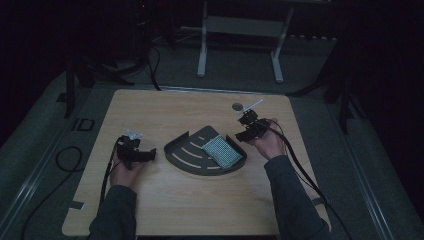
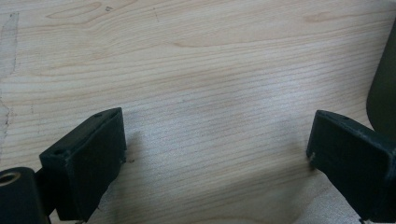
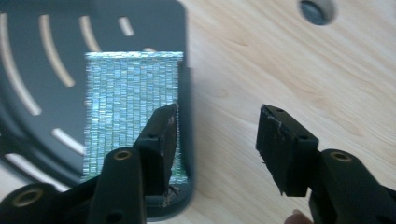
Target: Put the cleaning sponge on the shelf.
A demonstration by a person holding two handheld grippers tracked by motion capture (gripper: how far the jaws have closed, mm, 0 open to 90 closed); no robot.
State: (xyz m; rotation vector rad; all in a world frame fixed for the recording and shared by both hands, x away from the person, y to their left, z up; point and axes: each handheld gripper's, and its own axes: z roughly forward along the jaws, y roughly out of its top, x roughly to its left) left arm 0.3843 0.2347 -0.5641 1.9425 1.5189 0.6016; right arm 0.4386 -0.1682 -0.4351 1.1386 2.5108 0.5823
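Observation:
A dark fan-shaped tray (image 1: pixel 184 150) with curved slots lies at the middle of the wooden table. A shiny green-silver mesh pad (image 1: pixel 222 151) rests on its right part. My right gripper (image 1: pixel 245 131) hovers just right of the tray, open, with nothing between its pads. In the right gripper view the mesh pad (image 3: pixel 130 102) lies on the tray (image 3: pixel 42 56) beyond the left fingertip (image 3: pixel 163 128), and bare wood shows in the gap of the right gripper (image 3: pixel 217 135). My left gripper (image 1: pixel 142 152) sits left of the tray, jaws wide apart over bare wood (image 2: pixel 217 149).
A small round grey hole (image 1: pixel 237 106) with a thin white stick (image 1: pixel 252 104) beside it lies at the far right of the table. The tray's dark edge (image 2: pixel 384 88) shows at the right of the left gripper view. Cables trail off both sides.

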